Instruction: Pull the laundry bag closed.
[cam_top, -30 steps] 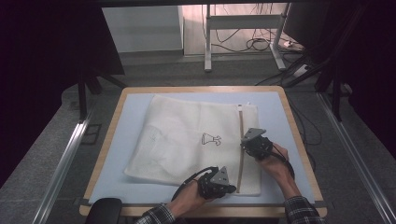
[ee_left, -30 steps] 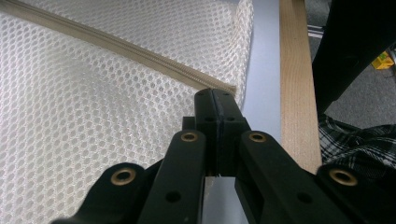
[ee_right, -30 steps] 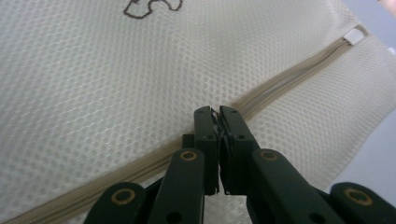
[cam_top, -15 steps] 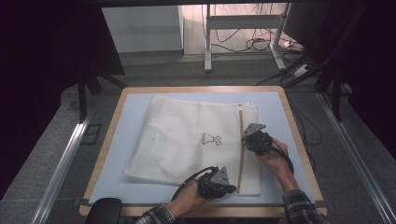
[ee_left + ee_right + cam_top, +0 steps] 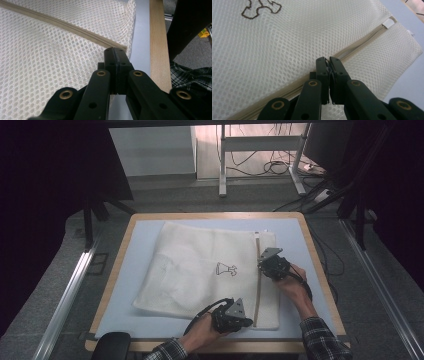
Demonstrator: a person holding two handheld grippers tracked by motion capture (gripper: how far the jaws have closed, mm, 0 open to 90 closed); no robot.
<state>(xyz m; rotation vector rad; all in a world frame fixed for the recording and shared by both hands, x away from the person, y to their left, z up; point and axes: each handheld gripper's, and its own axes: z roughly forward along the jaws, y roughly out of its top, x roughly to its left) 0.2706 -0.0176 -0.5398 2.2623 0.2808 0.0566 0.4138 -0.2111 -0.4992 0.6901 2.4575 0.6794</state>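
Note:
A white mesh laundry bag (image 5: 200, 270) lies flat on the pale blue table top (image 5: 140, 250), with a small brown emblem (image 5: 226, 269) on it. A beige zipper (image 5: 257, 280) runs along the bag's right side. My left gripper (image 5: 248, 321) rests at the zipper's near end; in the left gripper view its jaws (image 5: 115, 50) are pressed together on the bag's edge where the zipper (image 5: 75, 27) stops. My right gripper (image 5: 262, 265) sits about halfway along the zipper. In the right gripper view (image 5: 328, 59) it is shut on a small pull at the zipper line (image 5: 362, 41).
The table has a wooden rim (image 5: 320, 270); the bag's right edge lies close to it. A metal stand (image 5: 260, 150) and loose cables (image 5: 280, 167) are on the floor beyond the far edge. Dark frame posts (image 5: 95, 210) stand at the left.
My right gripper has slid a little along the zipper toward the far edge of the table. The left gripper has stayed at the near end.

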